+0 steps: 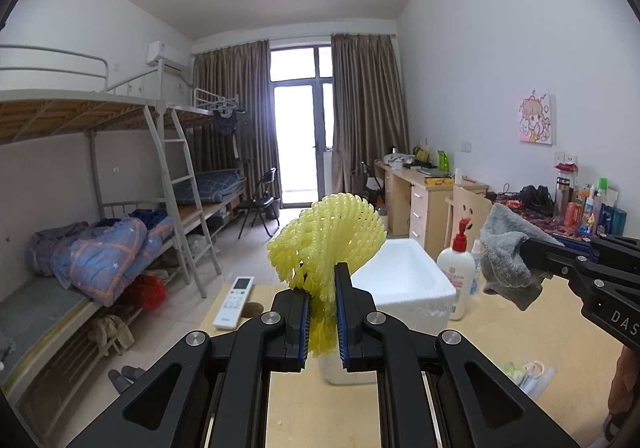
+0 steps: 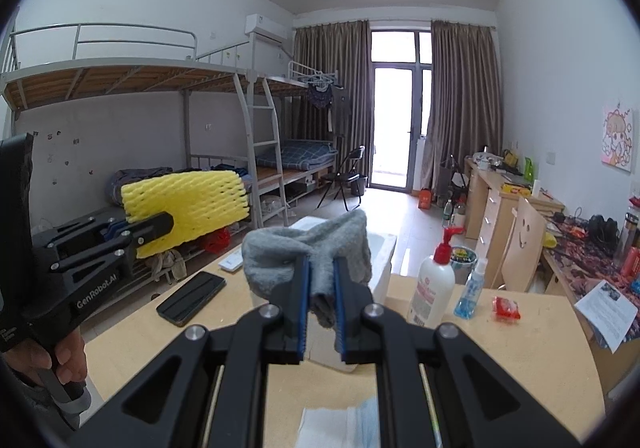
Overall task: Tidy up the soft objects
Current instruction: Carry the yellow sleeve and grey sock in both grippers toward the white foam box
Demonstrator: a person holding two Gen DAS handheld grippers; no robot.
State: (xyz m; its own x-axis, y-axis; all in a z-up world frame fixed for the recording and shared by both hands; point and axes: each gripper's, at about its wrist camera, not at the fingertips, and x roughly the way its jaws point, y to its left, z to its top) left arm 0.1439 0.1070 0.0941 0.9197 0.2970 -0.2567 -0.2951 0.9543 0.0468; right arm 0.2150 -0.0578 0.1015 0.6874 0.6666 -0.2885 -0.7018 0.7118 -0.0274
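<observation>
Clamping yellow foam net (left hand-held gripper) — right hand-held gripper pinches grey cloth.

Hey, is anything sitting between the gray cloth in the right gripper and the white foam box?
Nothing visible. The right gripper holds the gray terry cloth raised just before the open white foam box. The red-pump lotion bottle stands off to the right, and the left gripper's yellow foam net sleeve is clear.

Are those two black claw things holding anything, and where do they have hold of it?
Yes. The left gripper pinches a yellow foam net by its lower end; the right gripper pinches a grey cloth near its middle, one end hanging below.
</observation>
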